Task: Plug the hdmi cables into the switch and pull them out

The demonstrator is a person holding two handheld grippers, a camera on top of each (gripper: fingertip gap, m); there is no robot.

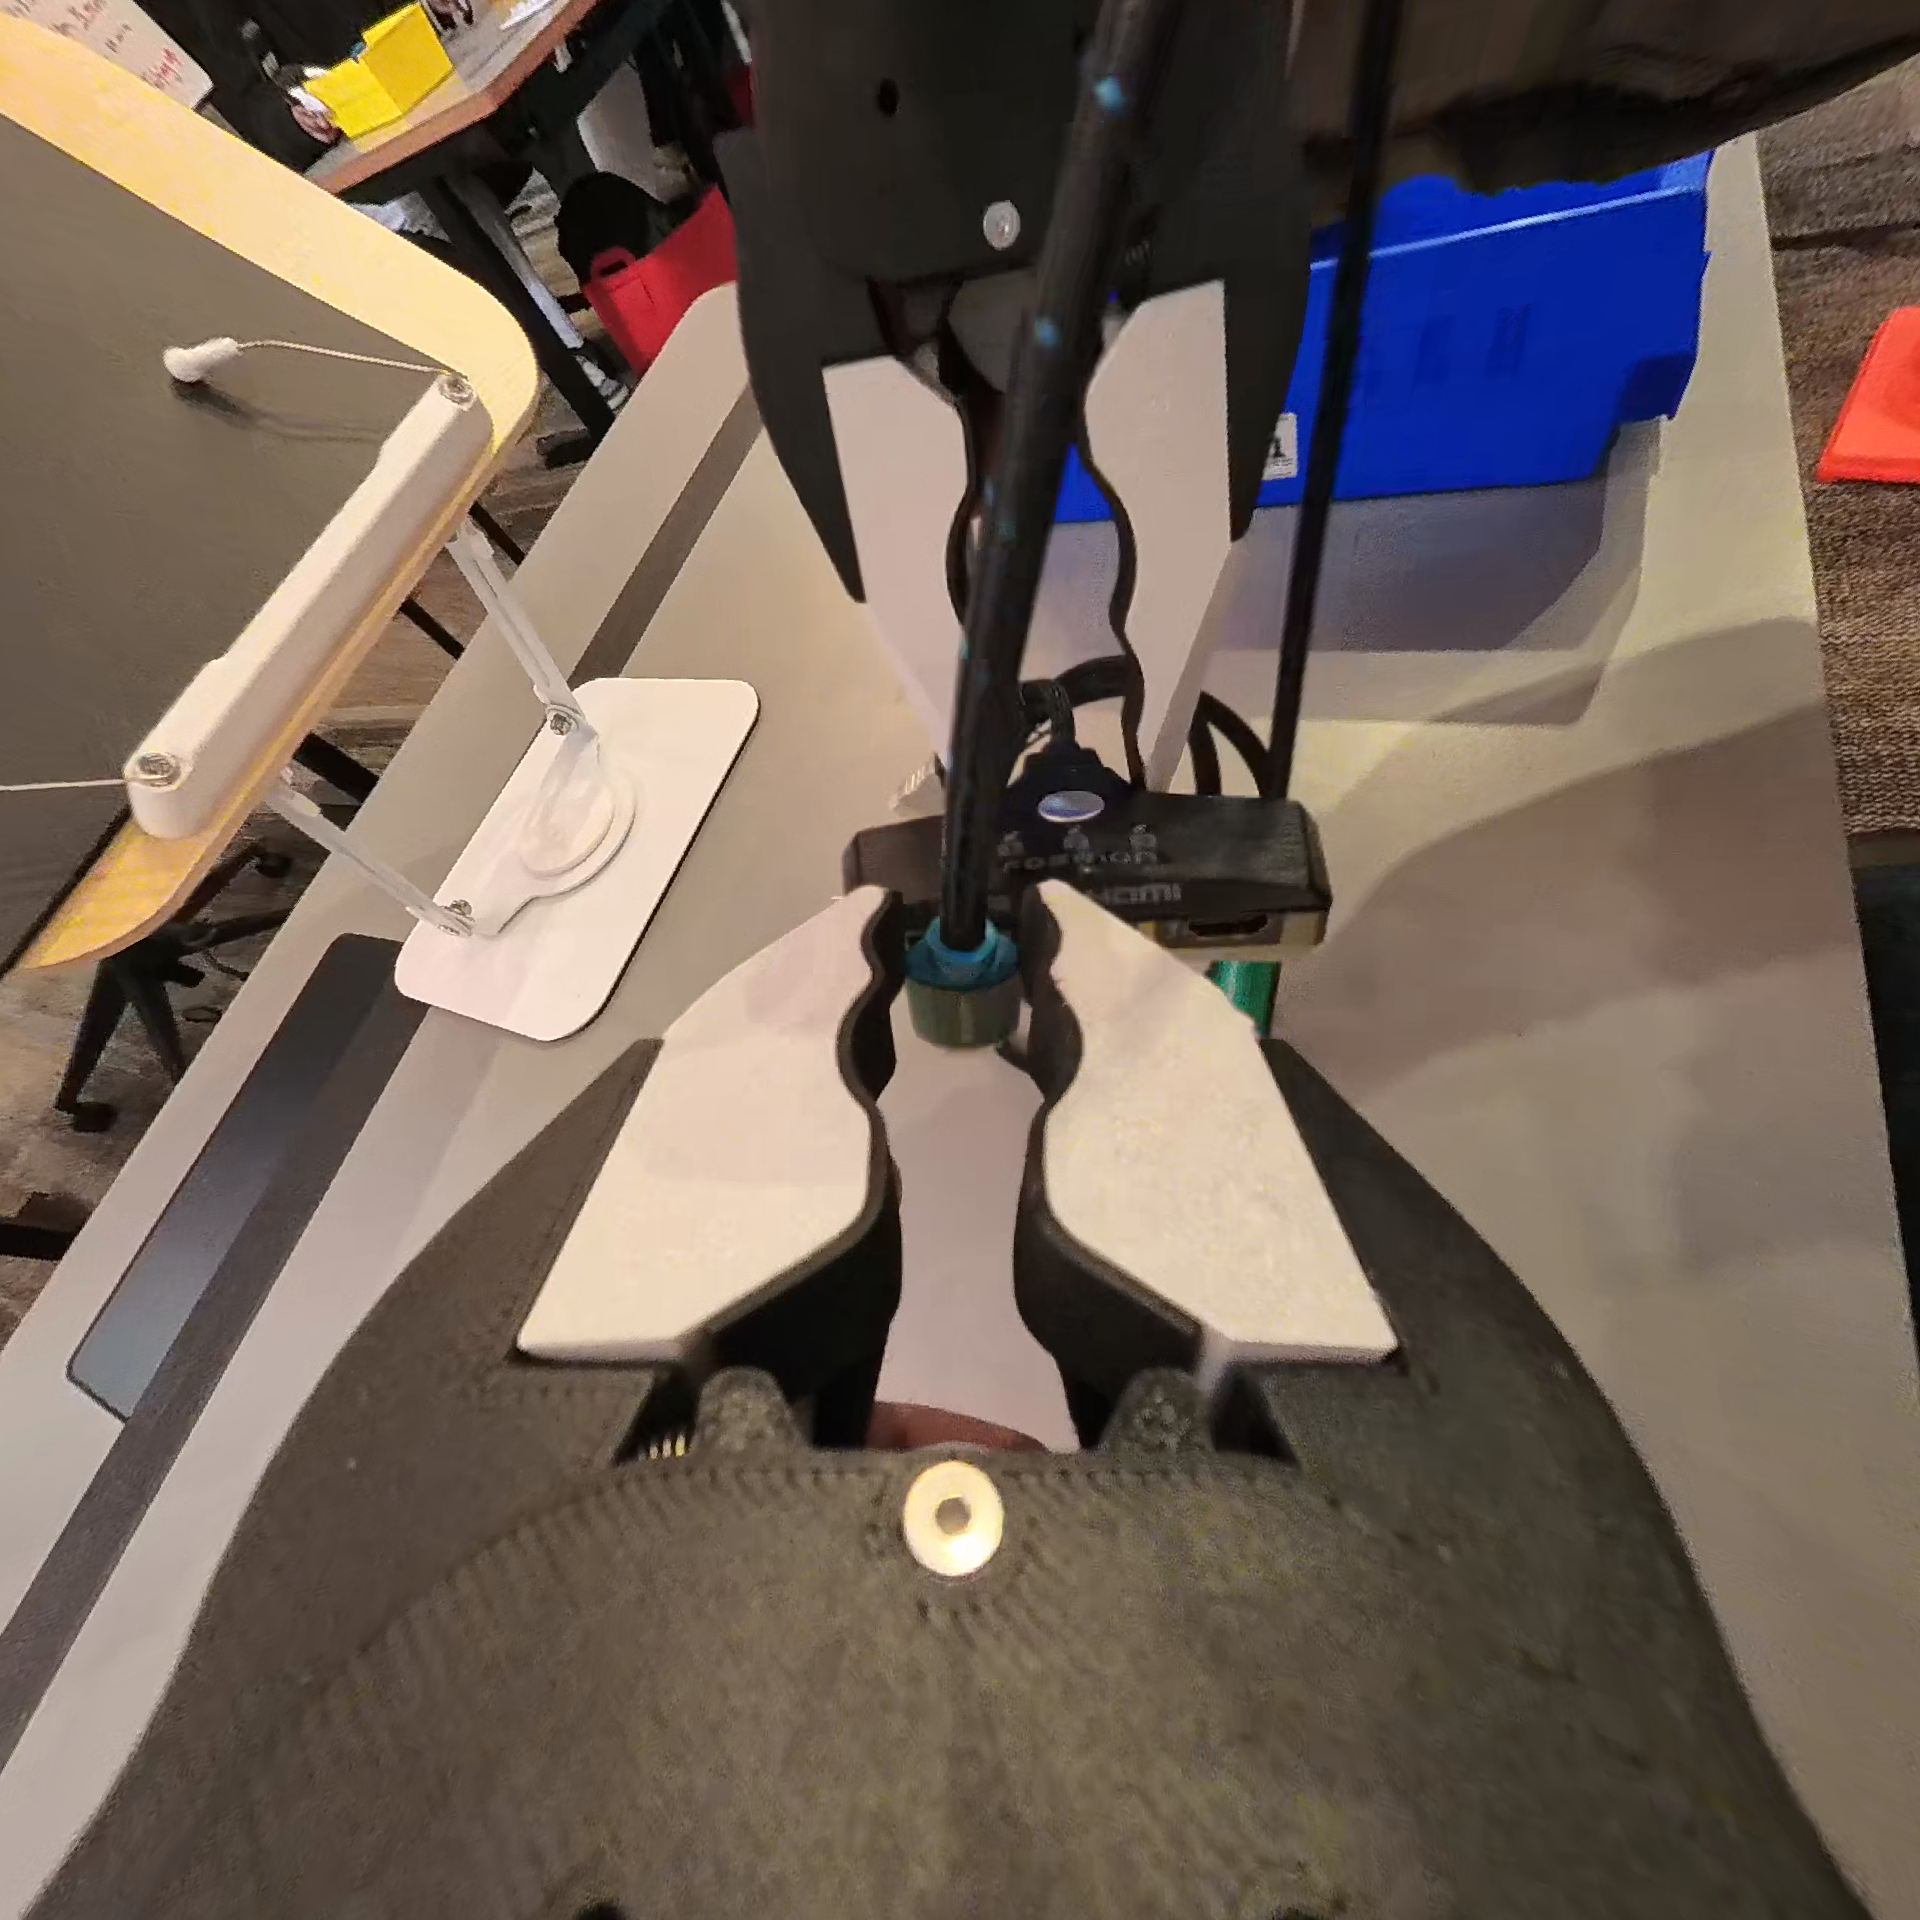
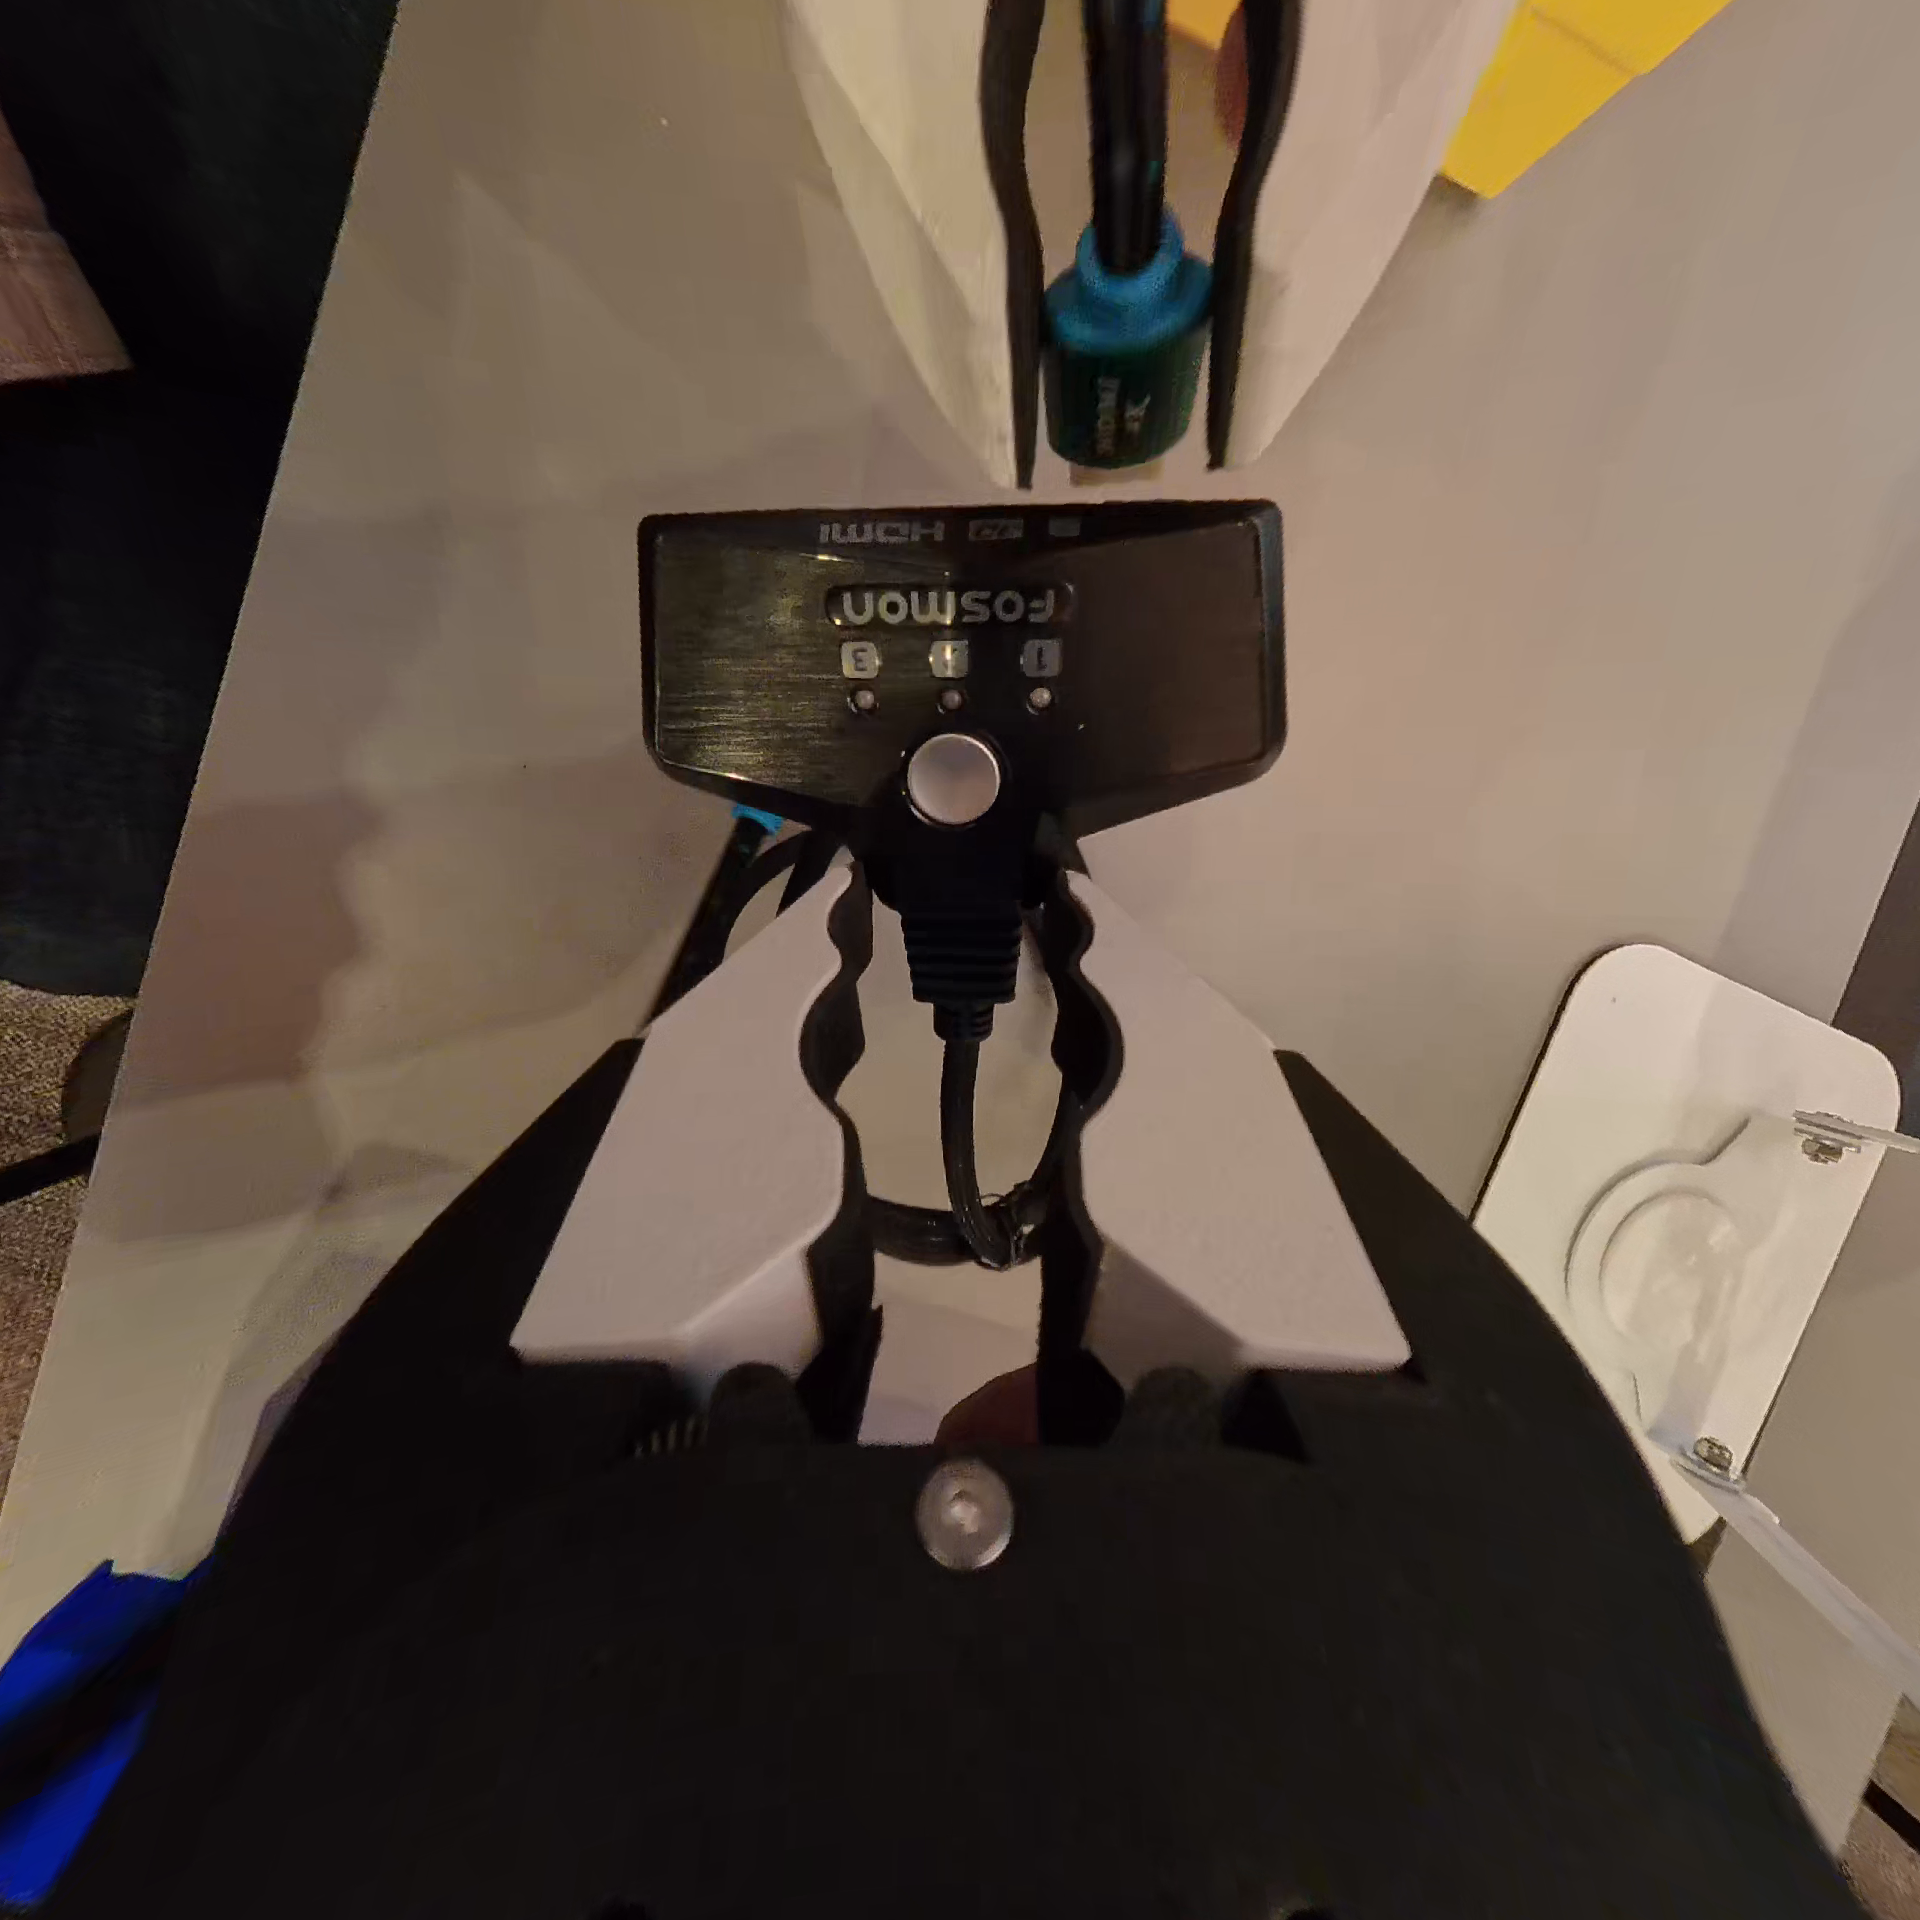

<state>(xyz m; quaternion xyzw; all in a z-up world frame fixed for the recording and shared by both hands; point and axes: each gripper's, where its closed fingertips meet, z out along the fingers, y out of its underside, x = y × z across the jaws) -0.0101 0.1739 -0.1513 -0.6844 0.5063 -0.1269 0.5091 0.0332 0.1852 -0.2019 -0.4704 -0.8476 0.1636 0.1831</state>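
The black HDMI switch (image 2: 956,634) lies on the pale table (image 2: 1455,675); it also shows in the left wrist view (image 1: 1174,852). My right gripper (image 2: 956,883) is shut on the switch's cable neck (image 2: 961,935); it shows from across (image 1: 1049,748). My left gripper (image 1: 961,914) is shut on a green-and-teal HDMI plug (image 1: 958,997), whose black cable (image 1: 1039,416) runs up. From the right wrist view the plug (image 2: 1122,353) points at the switch's far edge, its tip just short of it. A port (image 1: 1226,925) on the switch's near side is open.
A white stand base plate (image 1: 582,852) sits left of the switch, also in the right wrist view (image 2: 1683,1247). A blue bin (image 1: 1455,343) stands behind. A second black cable (image 1: 1309,520) drops beside the switch. A dark side table with a wood edge (image 1: 208,416) is left. Tip to tip, the grippers are about 7 centimeters apart.
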